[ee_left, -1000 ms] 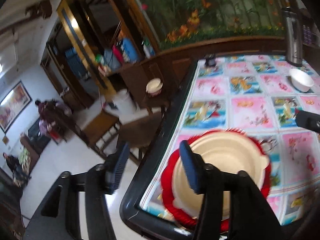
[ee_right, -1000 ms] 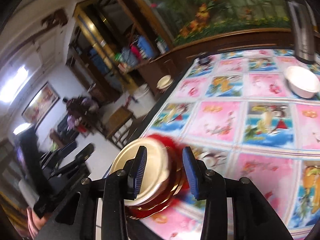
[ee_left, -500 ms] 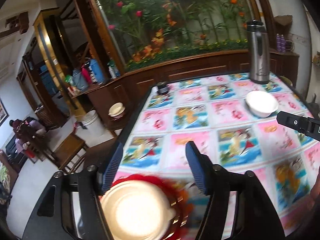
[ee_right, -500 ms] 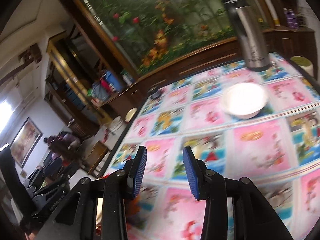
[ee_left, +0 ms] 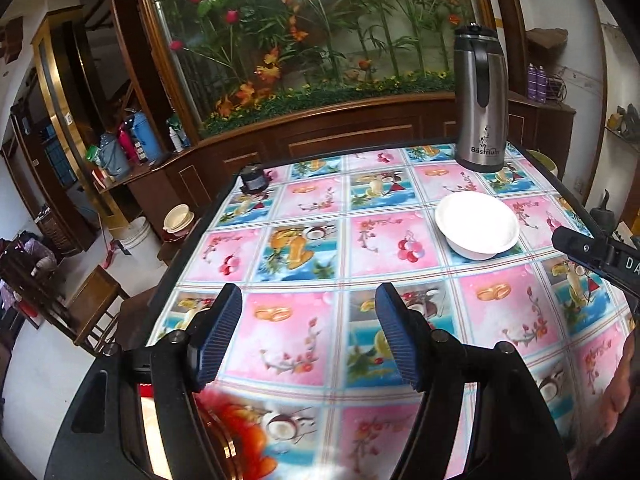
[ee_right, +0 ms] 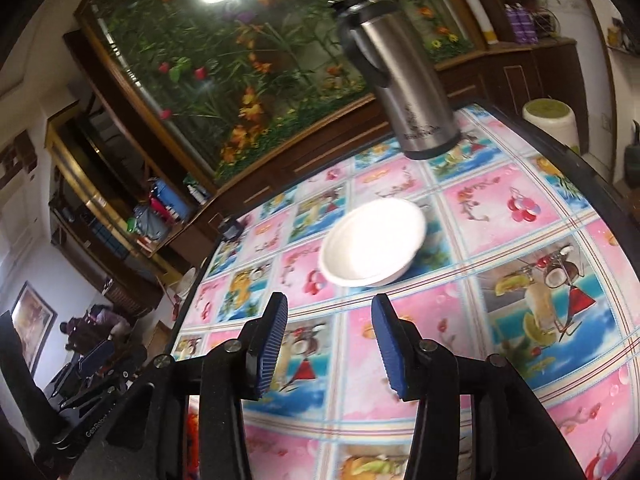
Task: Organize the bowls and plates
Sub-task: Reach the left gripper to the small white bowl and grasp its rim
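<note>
Between the ribbed blue pads of the right gripper (ee_right: 326, 350), nothing but patterned cloth; jaws parted wide, holding nothing; likewise the left gripper (ee_left: 308, 338), spread wider still and empty, hovering over the near left part of the glossy pink-and-blue fruit-print tablecloth (ee_left: 384, 248).

Straight ahead of the right claw, slightly to its right and near, sits the round white shallow bowl (ee_right: 372, 242), upright, rim up, alone on the cloth; round, so no long axis to line up with. From the left claw the same bowl (ee_left: 476, 225) lies farther off, ahead and well to the right; judged the right hand's pick, being the nearer, with a forward reach to close on the near rim.

Beyond the bowl, toward the far right corner, stands the tall brushed-steel thermos jug with black handle (ee_left: 480, 100), apart from the bowl.

Under the left claw, at the bottom edge, a blurred red-orange frilled edge with cream beside it (ee_left: 236, 436); cut off and smeared, hard to name for certain. Right-wrist picture blurred throughout; bowl's contents, if any, not discernible.
</note>
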`<state>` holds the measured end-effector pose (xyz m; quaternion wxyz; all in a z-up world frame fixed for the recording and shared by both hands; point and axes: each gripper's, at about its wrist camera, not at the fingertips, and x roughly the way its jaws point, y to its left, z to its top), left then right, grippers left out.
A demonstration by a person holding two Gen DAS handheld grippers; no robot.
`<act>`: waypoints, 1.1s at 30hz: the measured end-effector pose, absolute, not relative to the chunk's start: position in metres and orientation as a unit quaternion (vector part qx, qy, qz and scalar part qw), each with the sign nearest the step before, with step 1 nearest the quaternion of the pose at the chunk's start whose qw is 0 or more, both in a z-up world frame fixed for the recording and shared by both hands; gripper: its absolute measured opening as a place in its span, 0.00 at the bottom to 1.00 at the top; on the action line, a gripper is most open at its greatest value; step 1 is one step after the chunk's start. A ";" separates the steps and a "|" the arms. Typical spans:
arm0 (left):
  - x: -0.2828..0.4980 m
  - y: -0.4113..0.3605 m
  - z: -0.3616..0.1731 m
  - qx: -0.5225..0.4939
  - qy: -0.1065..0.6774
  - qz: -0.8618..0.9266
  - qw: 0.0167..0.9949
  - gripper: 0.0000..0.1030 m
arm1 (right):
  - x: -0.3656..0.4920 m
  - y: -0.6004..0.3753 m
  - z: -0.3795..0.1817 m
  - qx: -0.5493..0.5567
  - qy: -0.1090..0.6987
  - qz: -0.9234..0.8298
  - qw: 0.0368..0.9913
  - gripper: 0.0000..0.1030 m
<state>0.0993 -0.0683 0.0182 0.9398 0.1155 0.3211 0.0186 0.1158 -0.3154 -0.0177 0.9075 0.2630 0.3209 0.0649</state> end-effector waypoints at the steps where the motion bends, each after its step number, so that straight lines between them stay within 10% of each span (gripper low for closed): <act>1: 0.103 -0.072 0.017 0.115 0.324 0.016 0.939 0.67 | 0.118 -0.319 -0.020 0.263 0.321 0.059 0.908 0.45; 33: 0.301 -0.173 -0.064 0.048 0.466 -0.045 0.882 0.74 | 0.236 -0.391 -0.091 0.375 0.371 0.019 0.849 0.46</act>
